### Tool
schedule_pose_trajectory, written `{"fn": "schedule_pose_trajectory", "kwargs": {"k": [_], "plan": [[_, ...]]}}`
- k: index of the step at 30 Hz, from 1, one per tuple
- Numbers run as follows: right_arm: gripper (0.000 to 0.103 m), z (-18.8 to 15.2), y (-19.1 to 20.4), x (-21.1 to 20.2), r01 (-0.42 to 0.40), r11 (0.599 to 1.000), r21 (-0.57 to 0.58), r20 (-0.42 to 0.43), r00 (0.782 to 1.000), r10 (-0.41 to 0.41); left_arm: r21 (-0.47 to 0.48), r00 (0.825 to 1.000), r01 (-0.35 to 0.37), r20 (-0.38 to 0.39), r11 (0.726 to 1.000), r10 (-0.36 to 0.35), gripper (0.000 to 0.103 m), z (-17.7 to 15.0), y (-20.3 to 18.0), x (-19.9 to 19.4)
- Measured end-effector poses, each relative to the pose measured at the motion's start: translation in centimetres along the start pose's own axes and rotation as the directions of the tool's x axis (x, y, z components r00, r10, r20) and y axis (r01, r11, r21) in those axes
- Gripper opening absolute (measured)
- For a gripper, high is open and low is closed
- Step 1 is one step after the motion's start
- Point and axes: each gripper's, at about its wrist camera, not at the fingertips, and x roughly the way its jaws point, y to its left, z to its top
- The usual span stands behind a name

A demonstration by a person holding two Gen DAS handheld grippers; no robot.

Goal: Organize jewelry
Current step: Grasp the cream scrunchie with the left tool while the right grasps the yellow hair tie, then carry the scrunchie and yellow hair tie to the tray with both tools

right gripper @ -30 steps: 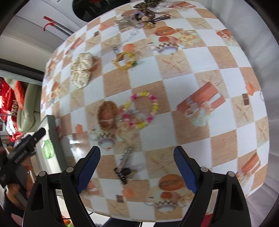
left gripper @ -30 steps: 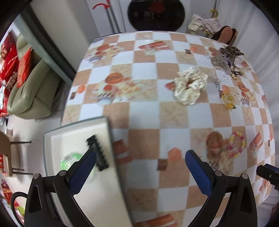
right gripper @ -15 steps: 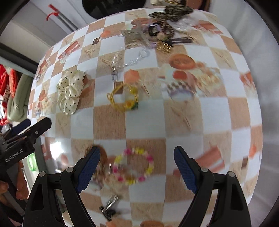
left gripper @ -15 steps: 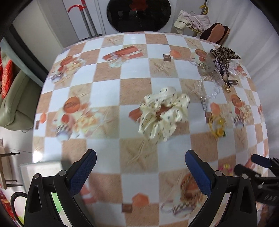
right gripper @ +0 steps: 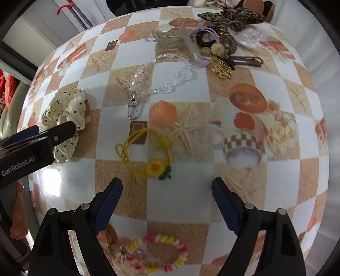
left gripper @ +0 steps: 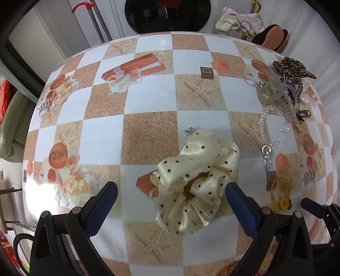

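Hovering, left tool released — cream scrunchie between pads, apparently untouched; right tool released — yellow bracelet just ahead.

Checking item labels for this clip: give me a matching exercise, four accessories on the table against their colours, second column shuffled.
Things:
1. scrunchie
2. sunflower hair tie
3. bead chain
4. bow clip

Colours:
A. clear, with a metal clasp
B. leopard print
C. cream with black dots
D. yellow

Pairs: 1-C, 2-D, 3-A, 4-B
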Motion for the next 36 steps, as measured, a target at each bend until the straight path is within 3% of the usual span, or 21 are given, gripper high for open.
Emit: {"fn": "schedule_pose_trajectory", "kwargs": {"k": [2, 4, 6, 9, 11, 14, 16, 18, 27, 36], "plan": [[0.088, 0.4, 0.6, 0.1, 0.02, 0.999, -0.026, 0.017, 1.0, -0.02, -0.004, 1.0, -0.002, 0.005, 1.0, 0.002, 0.103, 0.2, 0.0, 0.3], [0.088, 0.8, 1.2, 0.3, 0.039, 0.998, -0.047, 0.03, 0.999, -0.037, -0.005, 1.0, -0.005, 0.01, 1.0, 0.005, 0.086, 0.3, 0.1, 0.5], [0.088, 1.1, 1.8, 0.5, 0.067, 0.996, -0.065, 0.04, 0.997, -0.064, -0.01, 1.0, 0.001, 0.006, 1.0, -0.001, 0.08, 0.4, 0.2, 0.8], [0.085, 1.0, 2.5, 0.6, 0.105, 0.991, -0.088, 0.058, 0.993, -0.101, -0.005, 1.0, 0.011, 0.024, 1.0, -0.011, 0.058, 0.4, 0.0, 0.6], [0.076, 0.9, 3.3, 0.6, 0.108, 0.989, -0.1, 0.077, 0.992, -0.1, 0.005, 0.999, 0.018, 0.039, 1.0, -0.018, 0.042, 0.2, -0.3, 0.3], [0.046, 0.9, 4.5, 0.2, 0.106, 0.987, -0.124, 0.102, 0.99, -0.094, 0.015, 0.998, 0.037, 0.055, 0.999, -0.038, 0.025, -0.2, -0.4, -0.2], [0.015, 0.0, 4.7, -0.3, 0.104, 0.986, -0.129, 0.108, 0.99, -0.09, 0.017, 0.996, 0.06, 0.059, 0.998, -0.061, 0.022, -0.5, -0.5, -0.8], [0.006, 0.1, 4.9, -0.8, 0.097, 0.988, -0.116, 0.107, 0.991, -0.085, 0.019, 0.995, 0.083, 0.062, 0.996, -0.084, 0.021, -0.9, 0.1, -1.4], [0.006, -1.1, 2.4, -3.2, -0.065, 0.997, -0.028, 0.096, 0.993, 0.068, -0.012, 0.982, 0.169, 0.089, 0.986, -0.167, 0.021, -3.7, 1.2, -5.5], [0.006, -4.3, 0.2, -5.1, -0.215, 0.973, 0.08, 0.063, 0.976, 0.21, -0.003, 0.984, 0.162, 0.075, 0.987, -0.162, 0.021, -8.5, 1.9, -8.5]]}}
